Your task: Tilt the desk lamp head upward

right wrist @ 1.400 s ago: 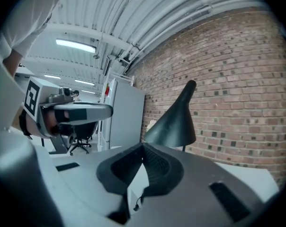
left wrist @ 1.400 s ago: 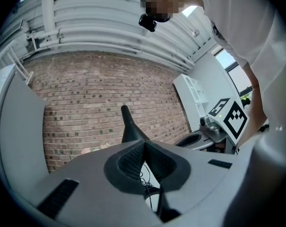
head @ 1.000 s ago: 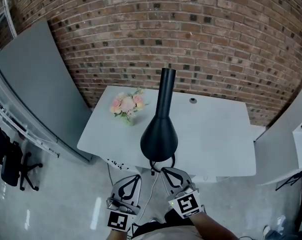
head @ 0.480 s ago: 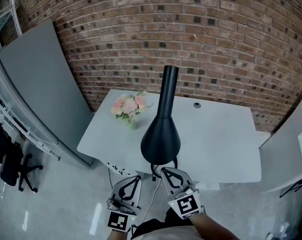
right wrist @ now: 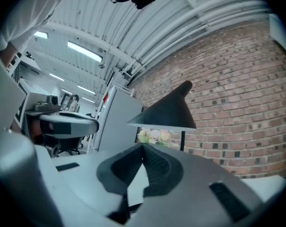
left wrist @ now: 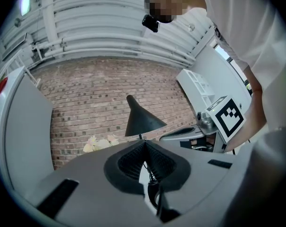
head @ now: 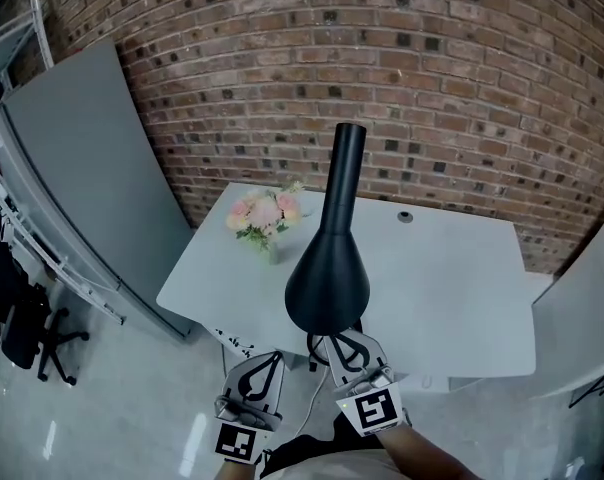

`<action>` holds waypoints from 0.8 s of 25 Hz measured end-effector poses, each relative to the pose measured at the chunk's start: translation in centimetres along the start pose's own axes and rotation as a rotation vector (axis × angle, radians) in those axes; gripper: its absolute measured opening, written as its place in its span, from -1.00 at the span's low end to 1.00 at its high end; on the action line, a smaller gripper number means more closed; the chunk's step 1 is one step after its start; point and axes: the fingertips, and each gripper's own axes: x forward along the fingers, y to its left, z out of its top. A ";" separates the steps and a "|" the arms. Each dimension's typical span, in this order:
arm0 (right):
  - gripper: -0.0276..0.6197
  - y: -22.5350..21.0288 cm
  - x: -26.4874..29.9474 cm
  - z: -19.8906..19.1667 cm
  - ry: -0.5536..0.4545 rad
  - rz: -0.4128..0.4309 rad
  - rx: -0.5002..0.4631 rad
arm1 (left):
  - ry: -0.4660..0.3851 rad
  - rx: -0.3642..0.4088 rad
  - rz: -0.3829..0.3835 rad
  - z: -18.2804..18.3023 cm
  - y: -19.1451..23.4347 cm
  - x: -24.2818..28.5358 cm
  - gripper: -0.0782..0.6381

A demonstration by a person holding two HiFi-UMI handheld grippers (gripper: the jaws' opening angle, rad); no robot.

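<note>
A black desk lamp [head: 328,268] stands on the near side of a white desk [head: 452,288], its cone head pointing down towards me and its neck rising behind. Both grippers hang low in front of the desk edge. My left gripper [head: 271,357] is shut and holds nothing, left of and below the lamp head. My right gripper [head: 334,341] is also shut, with its tips just under the lamp head's rim. The left gripper view shows the lamp [left wrist: 140,118] beyond the closed tips [left wrist: 144,143]. In the right gripper view the lamp head [right wrist: 169,111] sits above the closed tips [right wrist: 143,146].
A small vase of pink flowers [head: 265,215] stands on the desk's left side. A brick wall [head: 432,88] is behind, a grey panel [head: 92,168] leans at the left and a white cabinet [head: 592,308] stands at the right. A cable [head: 317,368] hangs off the desk's front edge.
The view has drawn nearer to the desk, so the lamp and desk sit lower and larger in the picture. Both grippers stay shut in the same place.
</note>
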 end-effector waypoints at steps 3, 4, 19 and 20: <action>-0.86 0.1 0.5 0.3 -0.014 0.011 -0.001 | -0.009 -0.005 0.007 -0.1 0.0 0.1 -0.77; -0.86 0.1 0.7 0.4 -0.019 0.017 -0.008 | -0.012 -0.007 0.009 -0.1 0.0 0.2 -0.77; -0.86 -0.2 1.3 2.8 -0.081 0.003 0.022 | -0.023 0.011 0.023 1.2 0.6 0.5 -0.76; -0.86 -0.2 1.3 2.8 -0.080 0.002 0.023 | -0.020 0.011 0.028 1.2 0.8 0.4 -0.76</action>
